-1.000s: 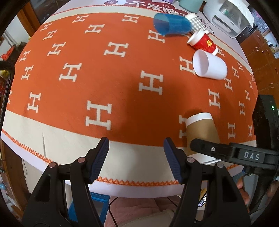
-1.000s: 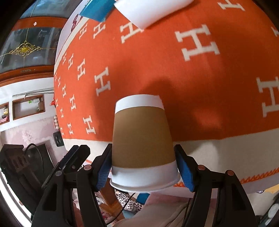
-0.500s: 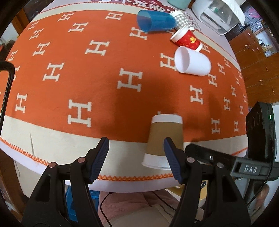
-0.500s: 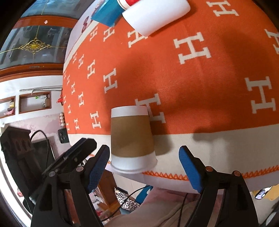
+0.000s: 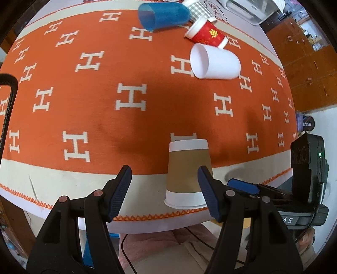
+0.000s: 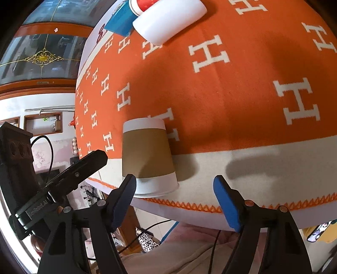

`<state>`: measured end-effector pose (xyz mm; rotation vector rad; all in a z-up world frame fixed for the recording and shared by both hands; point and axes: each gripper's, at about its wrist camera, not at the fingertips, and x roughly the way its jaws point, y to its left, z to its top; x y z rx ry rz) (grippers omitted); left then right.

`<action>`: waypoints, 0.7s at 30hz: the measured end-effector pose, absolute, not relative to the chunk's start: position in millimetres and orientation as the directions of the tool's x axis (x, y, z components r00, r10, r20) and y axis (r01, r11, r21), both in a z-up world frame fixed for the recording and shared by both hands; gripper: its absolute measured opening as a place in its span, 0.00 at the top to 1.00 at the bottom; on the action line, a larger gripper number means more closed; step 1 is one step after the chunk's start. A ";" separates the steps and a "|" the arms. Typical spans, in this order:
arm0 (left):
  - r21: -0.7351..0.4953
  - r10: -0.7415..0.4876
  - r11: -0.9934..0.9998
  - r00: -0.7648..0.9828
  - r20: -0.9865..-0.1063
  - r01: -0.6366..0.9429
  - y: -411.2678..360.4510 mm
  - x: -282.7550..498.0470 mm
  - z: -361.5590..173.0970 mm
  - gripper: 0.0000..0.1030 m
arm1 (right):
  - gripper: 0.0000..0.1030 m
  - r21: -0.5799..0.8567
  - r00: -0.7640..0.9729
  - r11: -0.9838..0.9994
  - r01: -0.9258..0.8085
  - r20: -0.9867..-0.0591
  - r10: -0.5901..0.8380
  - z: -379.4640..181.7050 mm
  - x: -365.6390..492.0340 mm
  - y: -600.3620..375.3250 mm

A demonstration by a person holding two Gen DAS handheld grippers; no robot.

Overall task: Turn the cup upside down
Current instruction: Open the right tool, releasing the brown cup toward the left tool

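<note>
**Brown cup inverted near bench edge; both tools spread wide**

The brown paper cup is seen standing upside down, wide rim down, on the cream border of the orange H-patterned cloth, at lower centre-right of the left wrist frame. In the right wrist frame the same cup sits at centre-left, close to the bench edge.

Left tool: fingers spread wide, nothing held. Its right pad overlaps the cup's side in the picture; contact cannot be told.

Right tool: fingers spread wide, nothing held. The cup lies just above its left pad, outside the gap.

At the upper right of the left wrist frame three cups are noted lying on their sides: a white cup, a red cup and a blue cup. The white and red cups appear to touch.
</note>
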<state>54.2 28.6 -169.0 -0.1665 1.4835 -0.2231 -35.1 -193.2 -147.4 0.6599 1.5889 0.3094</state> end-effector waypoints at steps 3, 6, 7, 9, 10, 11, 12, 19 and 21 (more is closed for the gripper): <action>-0.249 -0.252 0.967 0.052 -0.966 0.050 24.7 56.0 -173.5 0.39 | 0.25 0.561 -0.011 0.796 0.225 -0.816 0.578 -155.0 -36.6 -199.0; -0.253 -0.255 0.966 0.034 -0.966 0.049 24.0 57.9 -176.9 0.39 | 0.25 0.567 -0.016 0.794 0.220 -0.812 0.584 -145.2 -40.2 -203.5; -0.254 -0.255 0.966 0.032 -0.966 0.050 23.8 58.7 -177.5 0.39 | 0.25 0.569 -0.017 0.793 0.219 -0.810 0.586 -141.1 -39.9 -201.7; -0.252 -0.254 0.966 0.026 -0.967 0.050 23.2 60.2 -178.6 0.39 | 0.25 0.571 -0.017 0.792 0.217 -0.809 0.588 -149.1 -27.5 -202.8; -0.253 -0.254 0.966 0.025 -0.967 0.050 22.7 60.5 -178.8 0.39 | 0.25 0.572 -0.017 0.792 0.216 -0.808 0.589 -151.0 -28.2 -201.3; -0.253 -0.254 0.966 0.022 -0.967 0.050 22.3 61.4 -179.3 0.39 | 0.25 0.573 -0.018 0.791 0.215 -0.807 0.590 -161.2 -30.3 -203.1; -0.253 -0.255 0.966 0.020 -0.967 0.050 21.9 62.2 -179.9 0.39 | 0.25 0.575 -0.019 0.789 0.214 -0.806 0.592 -164.0 -31.4 -200.1; -0.269 -0.268 0.961 -0.011 -0.963 0.059 18.4 66.2 -183.2 0.39 | 0.25 0.576 -0.016 0.793 0.197 -0.807 0.591 -176.7 -30.2 -208.4; -0.281 -0.280 0.958 -0.023 -0.960 0.059 16.6 67.6 -184.6 0.39 | 0.25 0.574 -0.008 0.797 0.188 -0.810 0.586 -175.9 -30.9 -212.7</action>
